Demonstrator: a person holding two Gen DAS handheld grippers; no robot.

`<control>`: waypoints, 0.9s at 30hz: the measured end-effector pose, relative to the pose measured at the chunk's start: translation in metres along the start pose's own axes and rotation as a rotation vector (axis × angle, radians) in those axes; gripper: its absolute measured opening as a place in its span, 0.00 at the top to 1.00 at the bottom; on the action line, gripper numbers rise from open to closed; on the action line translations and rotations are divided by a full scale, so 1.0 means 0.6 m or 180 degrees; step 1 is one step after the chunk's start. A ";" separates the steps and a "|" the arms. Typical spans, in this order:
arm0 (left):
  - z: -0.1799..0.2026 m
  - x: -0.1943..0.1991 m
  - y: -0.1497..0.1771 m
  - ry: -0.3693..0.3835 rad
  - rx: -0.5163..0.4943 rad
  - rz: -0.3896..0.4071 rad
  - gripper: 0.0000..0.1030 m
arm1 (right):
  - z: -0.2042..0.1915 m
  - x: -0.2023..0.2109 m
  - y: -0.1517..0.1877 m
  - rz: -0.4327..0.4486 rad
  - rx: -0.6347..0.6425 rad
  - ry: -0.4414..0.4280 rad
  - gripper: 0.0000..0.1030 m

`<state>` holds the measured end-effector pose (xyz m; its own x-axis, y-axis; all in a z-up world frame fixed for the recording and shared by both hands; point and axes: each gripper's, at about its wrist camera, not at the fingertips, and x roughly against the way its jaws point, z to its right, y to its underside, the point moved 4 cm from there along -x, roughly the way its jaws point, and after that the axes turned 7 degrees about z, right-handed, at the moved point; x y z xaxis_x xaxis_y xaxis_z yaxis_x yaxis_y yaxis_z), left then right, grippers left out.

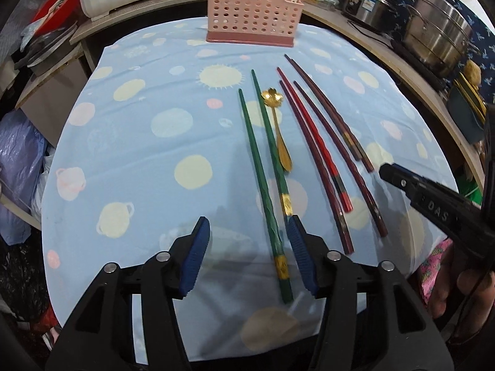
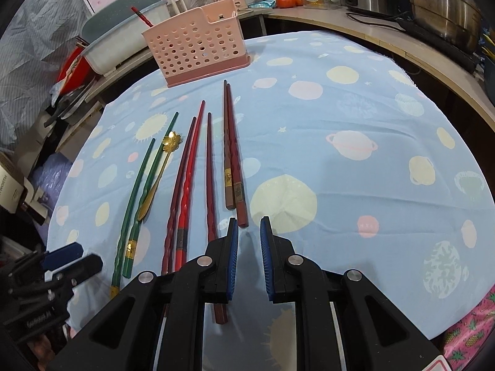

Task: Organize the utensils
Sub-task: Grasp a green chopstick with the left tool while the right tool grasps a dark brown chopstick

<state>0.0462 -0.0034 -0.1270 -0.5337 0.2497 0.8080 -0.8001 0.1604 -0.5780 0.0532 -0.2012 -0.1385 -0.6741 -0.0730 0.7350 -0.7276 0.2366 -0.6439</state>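
Our left tool [image 1: 247, 232] hangs spread over the green chopsticks [image 1: 263, 167]' butt ends, pinching nothing. Our right tool [image 2: 249, 232] is nearly pressed together, empty. At twelve o'clock, past the gold spoon [image 1: 277, 126] and red chopsticks [image 2: 188, 191], the pink holder [image 1: 252, 9] stands unobstructed on the surface [image 1: 139, 154].

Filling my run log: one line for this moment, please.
left gripper: jaws open above green chopstick | right gripper: jaws slightly apart, empty

Right tool [image 2: 249, 228] hovered over the table [image 2: 355, 117], jaws narrowly apart, nothing between them. Green chopsticks [image 2: 136, 198], gold spoon [image 2: 161, 167], red chopsticks [image 2: 185, 191] lay left; pink holder [image 2: 198, 49] stood behind.
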 end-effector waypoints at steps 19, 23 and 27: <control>0.010 -0.021 0.037 0.0144 -0.0035 -0.0278 0.92 | -0.006 -0.008 0.001 -0.0009 0.0038 -0.0027 0.85; 0.005 -0.026 0.028 0.0085 -0.0037 -0.0255 0.92 | -0.005 -0.021 -0.006 -0.0017 0.0043 0.0002 0.85; -0.005 -0.035 0.017 0.0006 0.0001 -0.0236 0.92 | -0.004 -0.035 -0.009 -0.0046 0.0051 0.0007 0.85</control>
<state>0.0499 -0.0043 -0.1501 -0.4724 0.2389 0.8484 -0.8375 0.1783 -0.5166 0.0716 -0.1986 -0.1498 -0.6633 -0.0742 0.7447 -0.7392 0.2201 -0.6365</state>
